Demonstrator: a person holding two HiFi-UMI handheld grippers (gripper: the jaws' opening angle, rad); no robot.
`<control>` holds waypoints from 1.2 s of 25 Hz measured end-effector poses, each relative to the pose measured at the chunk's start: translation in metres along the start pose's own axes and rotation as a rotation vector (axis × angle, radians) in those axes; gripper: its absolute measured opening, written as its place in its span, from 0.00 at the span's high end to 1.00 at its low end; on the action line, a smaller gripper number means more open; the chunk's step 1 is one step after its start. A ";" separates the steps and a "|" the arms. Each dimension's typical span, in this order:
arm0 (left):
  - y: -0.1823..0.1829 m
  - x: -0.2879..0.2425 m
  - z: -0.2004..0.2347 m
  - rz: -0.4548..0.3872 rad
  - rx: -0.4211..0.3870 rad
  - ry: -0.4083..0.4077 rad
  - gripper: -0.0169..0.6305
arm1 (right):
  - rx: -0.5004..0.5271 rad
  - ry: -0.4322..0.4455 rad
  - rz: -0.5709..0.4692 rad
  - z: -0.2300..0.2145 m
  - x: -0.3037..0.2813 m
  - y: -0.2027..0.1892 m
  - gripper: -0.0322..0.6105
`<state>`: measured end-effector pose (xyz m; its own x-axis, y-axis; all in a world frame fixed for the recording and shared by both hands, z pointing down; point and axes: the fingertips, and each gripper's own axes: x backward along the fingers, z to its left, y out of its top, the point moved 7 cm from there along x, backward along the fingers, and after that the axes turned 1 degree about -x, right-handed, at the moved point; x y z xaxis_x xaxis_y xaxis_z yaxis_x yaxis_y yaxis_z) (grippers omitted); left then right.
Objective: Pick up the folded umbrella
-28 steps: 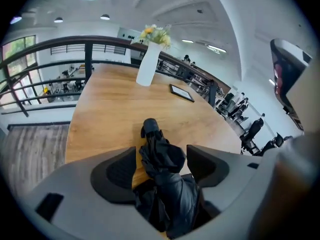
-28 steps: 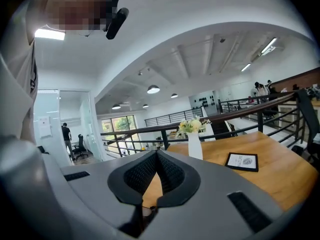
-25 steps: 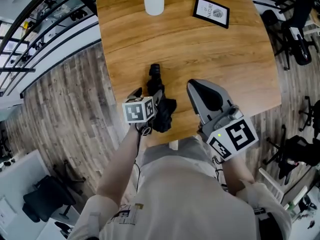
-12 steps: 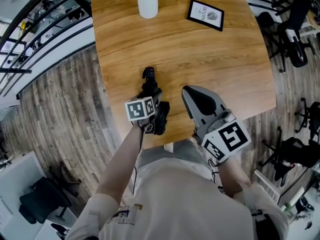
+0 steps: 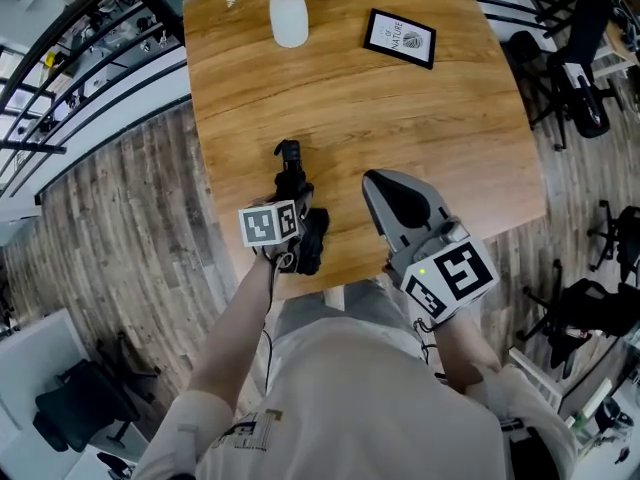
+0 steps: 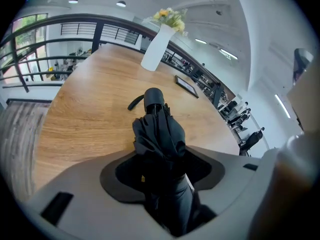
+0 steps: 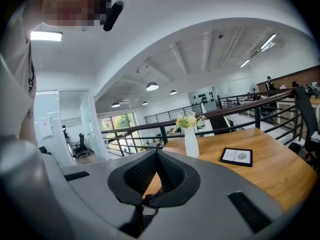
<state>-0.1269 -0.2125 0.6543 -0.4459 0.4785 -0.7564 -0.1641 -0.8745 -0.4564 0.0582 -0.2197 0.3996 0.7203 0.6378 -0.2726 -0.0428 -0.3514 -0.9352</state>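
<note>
Black folded fabric umbrella [image 6: 159, 134], plain matte. Warm brown wooden table [image 5: 400, 118], streaky darker grain. White ceramic vase [image 5: 289, 20], yellow flowers [image 6: 170, 18] with green leaves. Black-framed rectangular picture [image 5: 399, 38], white inside, dark print. Grey-brown wood plank floor [image 5: 120, 208]. Off-white cloth shirt [image 5: 360, 398].

Your left gripper [image 6: 164, 176] has just been closing its jaws on the folded umbrella [image 6: 159, 134]. Its black fabric is bunched between the pads, and its handle points out across the wooden table [image 6: 85, 109]. Near the table's far edge stand a white vase [image 6: 155, 49] of flowers and, to its right, a framed picture [image 6: 186, 86].
</note>
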 end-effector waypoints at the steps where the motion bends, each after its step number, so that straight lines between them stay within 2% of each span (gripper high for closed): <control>1: 0.001 0.009 -0.005 -0.021 -0.030 -0.006 0.60 | 0.004 0.000 -0.007 0.001 0.004 0.003 0.91; 6: 0.022 0.066 -0.028 -0.166 -0.152 -0.007 0.62 | 0.035 0.008 -0.056 0.011 0.020 0.022 0.91; 13: 0.069 0.171 -0.059 -0.421 -0.239 -0.010 0.63 | 0.012 0.071 -0.188 0.035 0.049 0.076 0.91; 19: 0.093 0.260 -0.098 -0.650 -0.433 -0.014 0.63 | 0.094 0.078 -0.306 0.055 0.083 0.118 0.91; 21: 0.099 0.287 -0.111 -0.707 -0.481 -0.049 0.63 | 0.114 0.074 -0.329 0.060 0.091 0.128 0.91; 25: 0.102 0.335 -0.126 -0.804 -0.511 -0.109 0.63 | 0.159 0.072 -0.358 0.074 0.100 0.139 0.91; 27: 0.098 0.354 -0.131 -0.845 -0.553 -0.109 0.63 | 0.181 0.073 -0.366 0.083 0.103 0.141 0.91; 30: 0.092 0.373 -0.141 -0.891 -0.671 -0.067 0.63 | 0.203 0.071 -0.366 0.088 0.104 0.142 0.91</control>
<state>-0.1839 -0.1033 0.2639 -0.4550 0.8904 -0.0151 0.0503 0.0088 -0.9987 0.0666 -0.1430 0.2185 0.7589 0.6442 0.0951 0.0939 0.0363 -0.9949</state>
